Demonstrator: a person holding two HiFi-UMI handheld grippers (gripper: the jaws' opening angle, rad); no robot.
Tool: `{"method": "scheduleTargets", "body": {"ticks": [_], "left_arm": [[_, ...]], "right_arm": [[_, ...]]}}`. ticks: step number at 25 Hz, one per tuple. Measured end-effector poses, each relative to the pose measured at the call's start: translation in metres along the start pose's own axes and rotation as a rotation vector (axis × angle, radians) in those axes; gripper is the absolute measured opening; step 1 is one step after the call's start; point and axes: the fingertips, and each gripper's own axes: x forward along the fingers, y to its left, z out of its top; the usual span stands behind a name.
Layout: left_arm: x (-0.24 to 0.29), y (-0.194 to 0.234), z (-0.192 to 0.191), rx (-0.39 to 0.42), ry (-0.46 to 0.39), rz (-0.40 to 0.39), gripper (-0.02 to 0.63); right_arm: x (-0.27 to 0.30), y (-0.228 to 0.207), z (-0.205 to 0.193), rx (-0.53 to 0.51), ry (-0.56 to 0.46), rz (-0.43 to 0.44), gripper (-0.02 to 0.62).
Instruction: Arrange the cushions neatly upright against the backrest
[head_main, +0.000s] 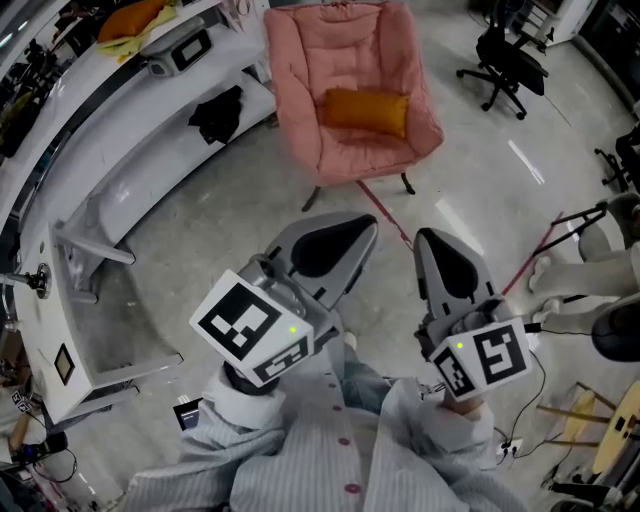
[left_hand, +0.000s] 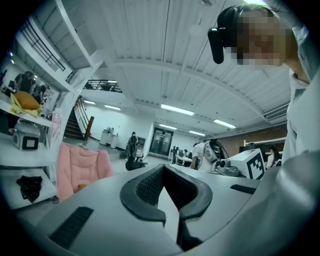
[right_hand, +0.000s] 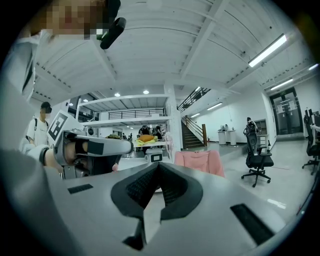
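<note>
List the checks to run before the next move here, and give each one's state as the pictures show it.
1. Left gripper empty: ok, its jaws are shut with nothing between them.
2. Right gripper empty: ok, its jaws are shut with nothing between them.
3. Jaws ready to grasp: not ok, both would have to open first.
4. Orange cushion located: ok, it sits on the seat of the pink chair.
5. Cushion upright against the backrest: cannot tell from the steep head view.
6. Grippers within reach of the cushion: not ok, both are well short of the chair, with bare floor between.
</note>
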Motion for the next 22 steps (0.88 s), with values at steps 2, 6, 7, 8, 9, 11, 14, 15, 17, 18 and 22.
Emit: {"method": "scheduleTargets", "body": {"ticks": [2,6,7,8,9,11,14,15,17,18,22], "left_arm": [[0.003,0.011,0.0,-0.004,0.001,0.004,0.009],[0.017,0.05,0.001,-0.005,0.001,0.01,0.009],[0.022,0.062,0.003,-0.005,0.001,0.009,0.009],[0.029,0.075,0.006,-0.004,0.001,0.005,0.009],[0.036,0.087,0.009,-0.001,0.002,-0.001,0.009],[0.052,0.114,0.019,0.007,0.002,-0.016,0.009],[0.078,0.156,0.035,0.016,0.003,-0.032,0.009],[0.087,0.169,0.039,0.019,0.004,-0.039,0.009],[0.102,0.193,0.047,0.023,0.008,-0.059,0.009],[0.11,0.203,0.051,0.024,0.008,-0.068,0.009],[0.133,0.242,0.062,0.024,0.004,-0.086,0.009]], "right_arm": [[0.01,-0.004,-0.003,0.009,0.005,-0.003,0.012],[0.046,-0.016,-0.008,0.014,0.017,-0.008,0.012],[0.057,-0.021,-0.008,0.016,0.018,-0.012,0.012],[0.068,-0.027,-0.007,0.016,0.018,-0.018,0.012],[0.08,-0.034,-0.005,0.016,0.019,-0.027,0.012],[0.106,-0.049,-0.001,0.013,0.022,-0.046,0.012],[0.15,-0.072,0.006,0.007,0.031,-0.061,0.012],[0.164,-0.079,0.008,0.006,0.032,-0.066,0.012],[0.189,-0.092,0.014,0.003,0.033,-0.08,0.012],[0.201,-0.099,0.017,0.001,0.033,-0.089,0.012],[0.242,-0.126,0.026,0.004,0.03,-0.109,0.012]]}}
